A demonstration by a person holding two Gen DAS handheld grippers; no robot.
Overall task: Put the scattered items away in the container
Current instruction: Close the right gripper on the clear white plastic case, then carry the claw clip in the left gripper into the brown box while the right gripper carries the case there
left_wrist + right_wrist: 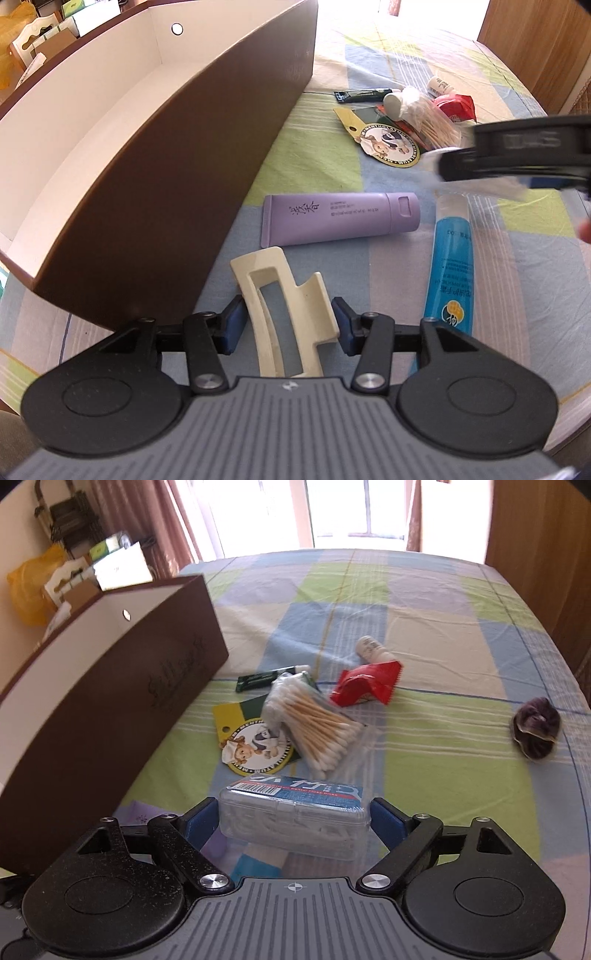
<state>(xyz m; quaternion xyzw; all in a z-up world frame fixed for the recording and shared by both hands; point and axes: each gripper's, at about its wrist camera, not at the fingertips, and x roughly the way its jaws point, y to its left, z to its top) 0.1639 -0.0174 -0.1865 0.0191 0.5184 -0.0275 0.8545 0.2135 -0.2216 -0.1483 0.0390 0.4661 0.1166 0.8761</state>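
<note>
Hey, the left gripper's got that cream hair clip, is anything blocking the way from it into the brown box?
Only the brown box's own near wall. The left gripper holds the cream hair clip low beside that wall, so it must rise over the rim. The box interior that shows looks bare, and nothing else lies between.

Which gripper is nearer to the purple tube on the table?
Left. The left gripper, holding the cream hair clip, sits just in front of the purple tube. The right gripper hovers beyond its cap end, farther off.
</note>
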